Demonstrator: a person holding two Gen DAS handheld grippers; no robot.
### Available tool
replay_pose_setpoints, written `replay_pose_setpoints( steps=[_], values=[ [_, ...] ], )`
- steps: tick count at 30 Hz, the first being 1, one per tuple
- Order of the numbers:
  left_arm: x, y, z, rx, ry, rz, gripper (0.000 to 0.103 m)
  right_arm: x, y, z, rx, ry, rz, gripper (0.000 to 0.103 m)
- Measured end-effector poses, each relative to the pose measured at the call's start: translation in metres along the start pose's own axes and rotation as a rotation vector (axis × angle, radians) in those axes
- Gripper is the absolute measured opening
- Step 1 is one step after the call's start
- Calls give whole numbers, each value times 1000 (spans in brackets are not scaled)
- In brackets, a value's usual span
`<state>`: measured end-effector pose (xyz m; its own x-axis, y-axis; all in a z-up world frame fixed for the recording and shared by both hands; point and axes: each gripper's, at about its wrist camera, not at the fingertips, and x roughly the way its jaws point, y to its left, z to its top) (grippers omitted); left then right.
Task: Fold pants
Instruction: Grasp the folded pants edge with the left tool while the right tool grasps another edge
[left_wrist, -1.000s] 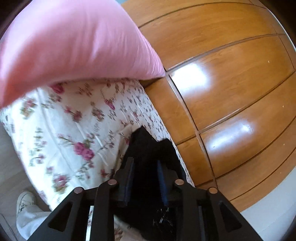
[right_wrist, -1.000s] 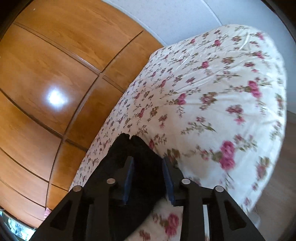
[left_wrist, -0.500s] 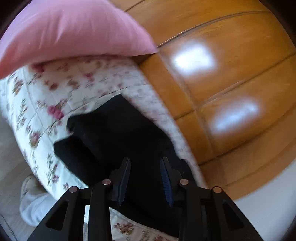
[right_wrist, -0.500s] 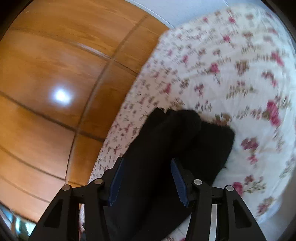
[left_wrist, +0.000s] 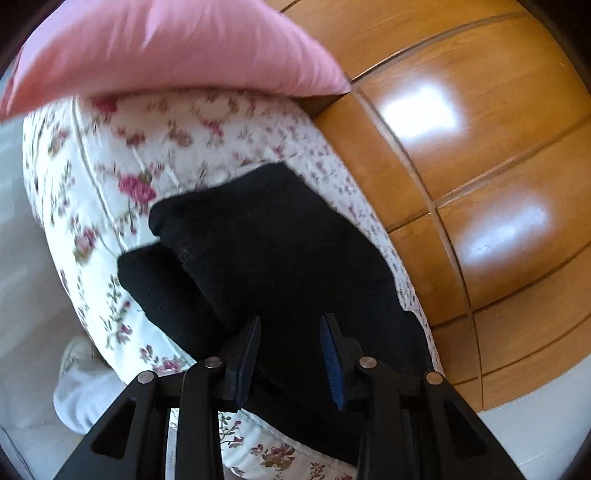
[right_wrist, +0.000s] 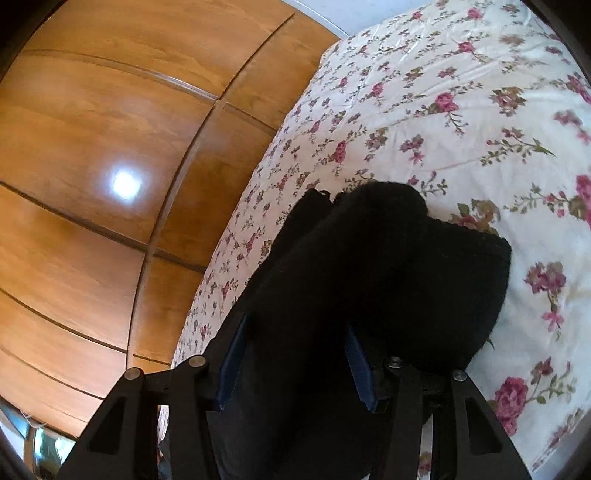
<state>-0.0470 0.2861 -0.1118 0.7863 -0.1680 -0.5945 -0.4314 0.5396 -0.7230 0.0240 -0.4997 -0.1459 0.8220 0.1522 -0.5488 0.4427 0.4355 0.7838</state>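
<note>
Hand-held gripper (left_wrist: 290, 354), jaws apart, above black pants (left_wrist: 280, 236) on floral bedspread (left_wrist: 110, 177)

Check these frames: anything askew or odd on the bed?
Mostly tidy. The black fabric pants lie folded on the floral white bedsheet, but the layers don't line up: one folded end sticks out past the upper layer. The pink pillow overhangs the sheet's far edge. Nothing looks spilled or damaged.

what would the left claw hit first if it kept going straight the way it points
Most likely the black pants, lying on the floral bedspread right ahead of the open left claw. Depth is unclear, so how soon is hard to tell.
</note>
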Motion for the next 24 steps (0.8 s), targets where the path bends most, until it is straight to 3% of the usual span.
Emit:
replay_pose_setpoints(
  steps=[1, 3, 4, 5, 8, 11, 15, 17, 19, 21, 23, 24],
  values=[
    [3, 0, 1, -14, 0, -9, 32, 4, 2, 3, -16, 1, 1, 31],
    [9, -5, 4, -19, -4, -33, 20, 14, 8, 9, -43, 26, -27, 17],
    [11, -10, 6, -10, 0, -41, 6, 19, 10, 12, -41, 38, -39, 13],
    [13, -15, 9, 0, 1, -41, 3, 25, 14, 17, -31, 57, -47, 10],
    [4, -40, 22, 33, -61, -110, 0, 30, 32, 36, -11, 76, -19, 8],
    [-22, -60, 40, 61, -152, -208, 0, 12, 74, 57, -80, 31, 74, 8],
    [-51, -58, 51, 96, -193, -211, 0, -32, 109, 56, -249, -49, 142, 7],
    [-50, -38, 44, 82, -151, -174, 0, -44, 94, 45, -254, -61, 100, 7],
    [-45, -23, 28, 103, -125, -125, 2, -42, 56, 30, -202, -38, -7, 7],
    [-32, -13, 11, 105, -77, -112, 7, -30, 2, 16, -63, 15, -91, 7],
    [-20, -12, 4, 100, -25, -117, 22, -20, -47, 3, 118, 49, -50, 6],
    [-13, -16, 1, 109, -2, -104, 24, -18, -62, 0, 198, 42, 31, 5]
  ],
)
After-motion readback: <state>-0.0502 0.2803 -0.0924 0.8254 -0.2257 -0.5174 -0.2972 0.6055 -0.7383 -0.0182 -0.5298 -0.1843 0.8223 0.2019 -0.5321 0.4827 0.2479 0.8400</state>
